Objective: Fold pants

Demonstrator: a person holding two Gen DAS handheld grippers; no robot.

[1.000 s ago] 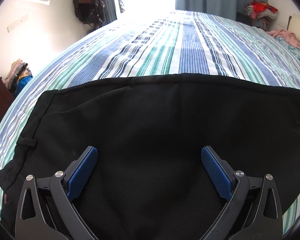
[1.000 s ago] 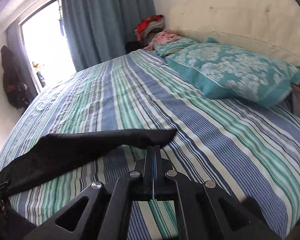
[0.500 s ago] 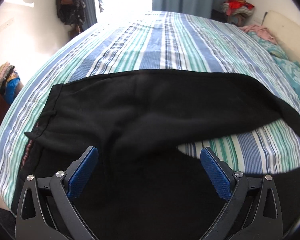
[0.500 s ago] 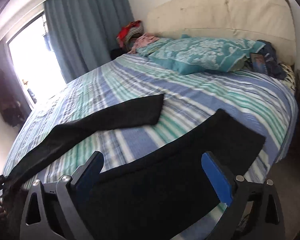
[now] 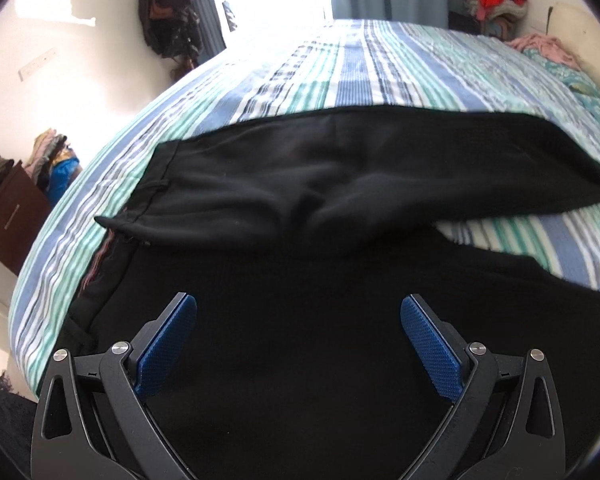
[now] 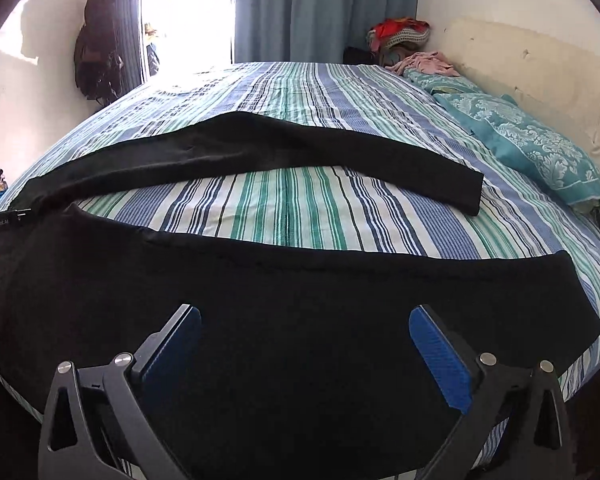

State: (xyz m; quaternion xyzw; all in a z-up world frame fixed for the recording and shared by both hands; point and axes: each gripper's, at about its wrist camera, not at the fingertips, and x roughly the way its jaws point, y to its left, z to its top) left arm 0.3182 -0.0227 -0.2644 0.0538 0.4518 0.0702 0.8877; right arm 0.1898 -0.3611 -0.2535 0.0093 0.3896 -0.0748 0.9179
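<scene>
My right gripper [image 6: 304, 356] was shut one second ago, low over the sheet just beside the end of one leg. Now its blue pads [image 6: 440, 360] stand wide apart and are just finishing to open, with nothing pressed between them; only cloth lies under them. I judge that I have let go of that leg end and pulled the hand back toward the near edge of the bed.

My left gripper [image 5: 298, 346] is also apart and holds nothing. It was apart already before, but its view has widened: earlier the black cloth filled it, now I see the waistband [image 5: 156, 196] and both legs.

The black soft-fabric pants [image 6: 260, 300] lie spread on the blue, green and white striped bedsheet [image 6: 300, 208]. The legs are open in a V: the far leg [image 6: 284, 152] runs toward the teal patterned pillow [image 6: 532, 148], the near leg lies along the bed edge under my grippers, and bare sheet shows between them. The waist is at the left side.

For the task this means the pants are only laid out, not yet folded. The next move, I think, is to bring one leg over the other, taking it at the waist and at the hem together.
</scene>
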